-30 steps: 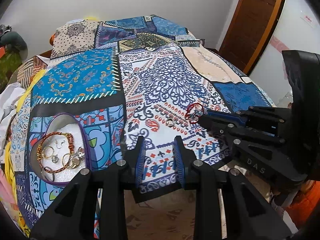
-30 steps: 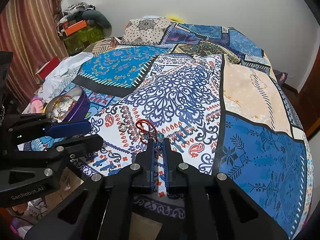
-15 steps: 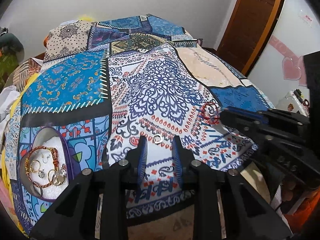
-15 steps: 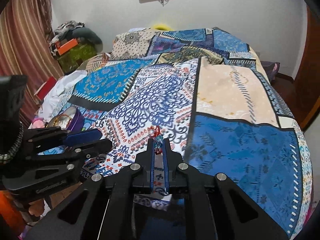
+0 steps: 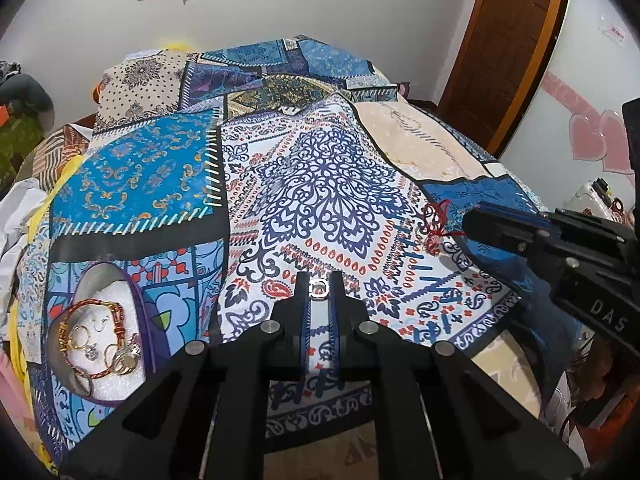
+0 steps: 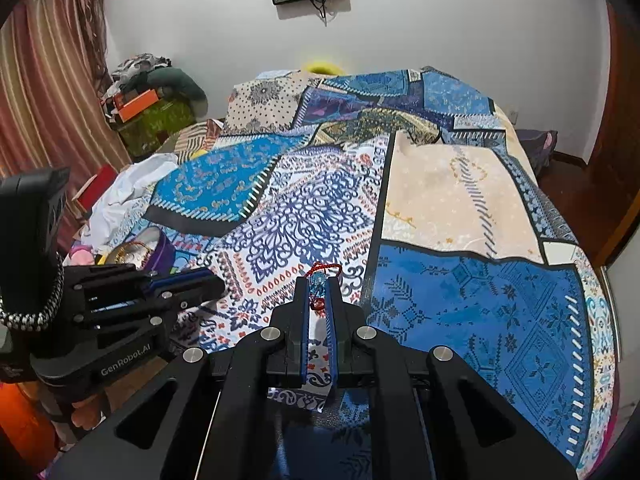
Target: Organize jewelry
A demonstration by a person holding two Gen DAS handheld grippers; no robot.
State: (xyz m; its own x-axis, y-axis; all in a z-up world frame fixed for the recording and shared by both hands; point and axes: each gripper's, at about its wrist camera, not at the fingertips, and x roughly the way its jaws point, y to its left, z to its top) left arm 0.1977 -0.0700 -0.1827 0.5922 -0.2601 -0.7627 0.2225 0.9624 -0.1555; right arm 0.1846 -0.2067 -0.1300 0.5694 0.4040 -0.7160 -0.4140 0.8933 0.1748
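My left gripper (image 5: 319, 289) is shut on a small silver ring (image 5: 319, 288), gripped at the fingertips just above the patterned bedspread. My right gripper (image 6: 319, 290) is shut on a red thread bracelet with a blue bead (image 6: 318, 280) and holds it lifted off the bed; the bracelet also shows in the left wrist view (image 5: 436, 224), hanging from the right gripper's tips. A purple heart-shaped box (image 5: 150, 320) lies open at the lower left, holding several gold rings and a red-gold bracelet (image 5: 100, 336). In the right wrist view the box (image 6: 160, 246) sits behind the left gripper.
The patchwork bedspread (image 5: 320, 184) covers the whole bed. A wooden door (image 5: 508, 40) stands at the right. Clothes and an orange box (image 6: 136, 104) are piled at the left by the curtain. The bed's front edge is just below both grippers.
My left gripper moved forward over the silver ring and closed on it. My right gripper lifted the red bracelet off the bedspread and rose higher.
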